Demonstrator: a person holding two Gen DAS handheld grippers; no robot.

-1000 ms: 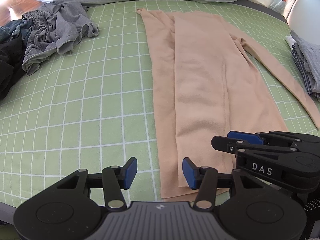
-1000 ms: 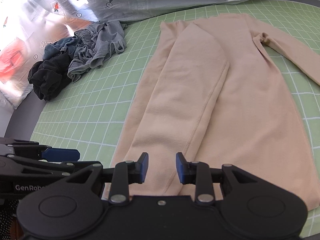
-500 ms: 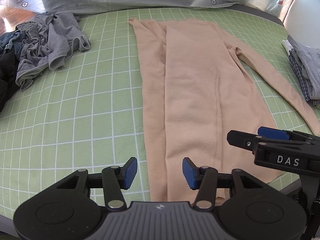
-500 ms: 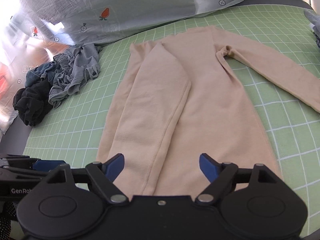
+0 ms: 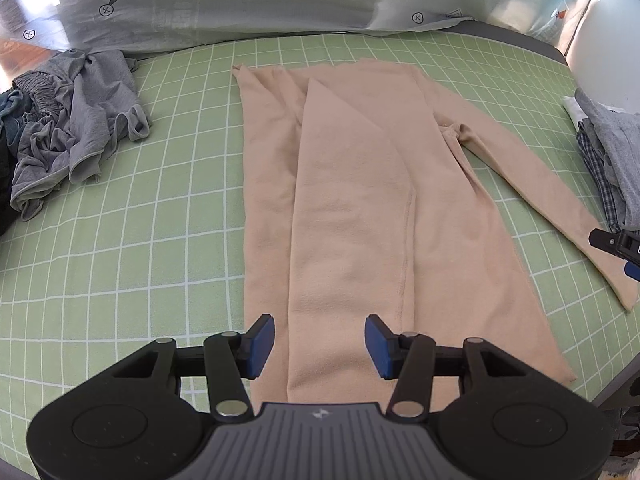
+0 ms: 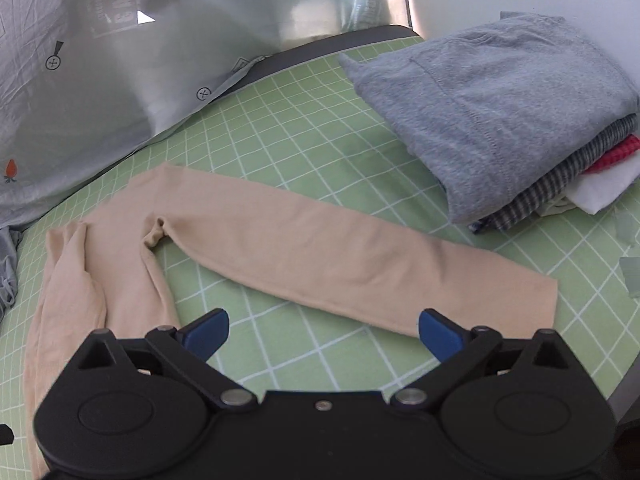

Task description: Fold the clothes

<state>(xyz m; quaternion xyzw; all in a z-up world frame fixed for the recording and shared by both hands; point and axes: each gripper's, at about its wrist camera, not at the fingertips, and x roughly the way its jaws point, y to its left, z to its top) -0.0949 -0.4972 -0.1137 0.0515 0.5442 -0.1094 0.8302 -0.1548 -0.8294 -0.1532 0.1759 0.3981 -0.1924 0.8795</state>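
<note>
Holding my left gripper point(image 5: 319, 346) over the near hem of the beige top point(image 5: 360, 208), I keep its blue pads apart with nothing between them; the cloth lies flat below, not pinched. My right gripper point(image 6: 323, 334) has just been opening and now stands spread wide, empty, above the green checked mat point(image 6: 280, 136) just in front of the top's loose sleeve point(image 6: 320, 256).

The beige top lies lengthwise on the mat, running away from me. Its left side and left sleeve are already folded in over the body, so a long straight edge runs down the middle. The right sleeve is still stretched out flat to the right of the body, its cuff near my right gripper's right pad.

Left of the top, well apart from it, a crumpled heap of grey clothes point(image 5: 76, 128) sits on the mat, with darker cloth at its far left edge. Right of the top, beyond the sleeve, a folded stack point(image 6: 512, 112) rests on the mat: a grey piece on top, checked, red and white ones beneath. Behind the top's collar end, a pale sheet point(image 5: 280, 0) printed with carrots hangs along the mat's far edge.
</note>
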